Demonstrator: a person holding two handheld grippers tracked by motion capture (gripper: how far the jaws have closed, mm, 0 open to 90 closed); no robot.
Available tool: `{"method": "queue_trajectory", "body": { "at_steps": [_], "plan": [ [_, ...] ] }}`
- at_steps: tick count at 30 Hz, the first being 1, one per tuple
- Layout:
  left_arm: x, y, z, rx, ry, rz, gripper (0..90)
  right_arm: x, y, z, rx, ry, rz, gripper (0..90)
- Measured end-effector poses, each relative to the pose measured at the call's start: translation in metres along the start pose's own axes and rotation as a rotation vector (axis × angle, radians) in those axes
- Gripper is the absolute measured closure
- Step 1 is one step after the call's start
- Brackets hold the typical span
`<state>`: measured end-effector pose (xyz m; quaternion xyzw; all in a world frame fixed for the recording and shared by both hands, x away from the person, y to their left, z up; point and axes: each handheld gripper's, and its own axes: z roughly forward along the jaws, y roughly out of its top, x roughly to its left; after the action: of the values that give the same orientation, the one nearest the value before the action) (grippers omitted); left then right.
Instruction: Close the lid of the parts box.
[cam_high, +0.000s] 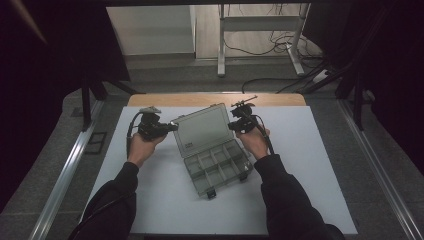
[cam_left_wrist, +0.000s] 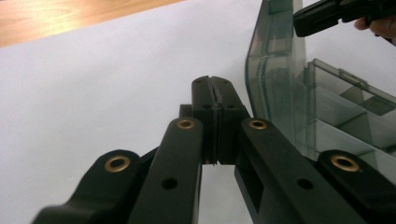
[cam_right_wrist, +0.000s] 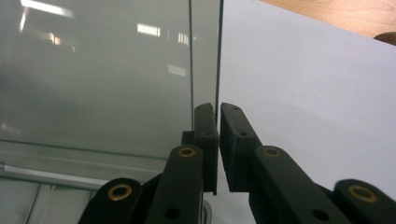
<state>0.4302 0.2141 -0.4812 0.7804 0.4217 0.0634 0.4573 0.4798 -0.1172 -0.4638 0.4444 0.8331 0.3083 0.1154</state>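
Lid (cam_high: 202, 129) of the clear grey plastic compartment box (cam_high: 218, 168) stands open, centre of the high view, on the white tabletop (cam_high: 300, 165); box base angles toward lower right, compartments look empty as far as we can tell.

Left tool (cam_high: 172, 127) sits at the lid's left edge. In the left gripper view its jaws are pressed fully together with nothing between them, lid edge (cam_left_wrist: 275, 60) just right of the tips.

Right tool (cam_high: 233, 126) is at the lid's right edge. In the right gripper view (cam_right_wrist: 218, 114) its jaws are nearly together, a thin gap left, lid edge (cam_right_wrist: 205, 51) lined up with that gap. We can't tell whether the pads actually bite on it.

Risks as we judge them:
- right grip is marginal, so the lid may slip free and drop shut
- left tool pushing sideways could skid the light box across the tabletop
- uneven force at two corners could strain the hinge
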Motion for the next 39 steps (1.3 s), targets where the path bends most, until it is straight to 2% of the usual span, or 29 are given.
{"method": "queue_trajectory", "body": {
  "at_steps": [10,15,21,31,39],
  "plan": [
    [-0.011,0.002,-0.007,0.001,-0.027,0.030,89.4,-0.004,-0.007,-0.016,-0.011,0.028,-0.007,82.7],
    [-0.017,0.002,-0.010,0.007,-0.038,0.036,89.3,-0.004,-0.011,-0.026,-0.011,0.036,-0.028,82.7],
    [-0.026,0.002,-0.012,0.031,-0.031,0.047,89.6,-0.004,-0.016,-0.039,-0.012,0.041,-0.060,85.3],
    [-0.043,0.000,-0.018,0.040,-0.051,0.063,89.6,-0.004,-0.027,-0.055,-0.026,0.081,-0.053,88.6],
    [-0.054,-0.005,-0.020,0.055,-0.076,0.080,89.6,-0.007,-0.037,-0.067,-0.040,0.086,-0.052,88.8]
  ]
}}
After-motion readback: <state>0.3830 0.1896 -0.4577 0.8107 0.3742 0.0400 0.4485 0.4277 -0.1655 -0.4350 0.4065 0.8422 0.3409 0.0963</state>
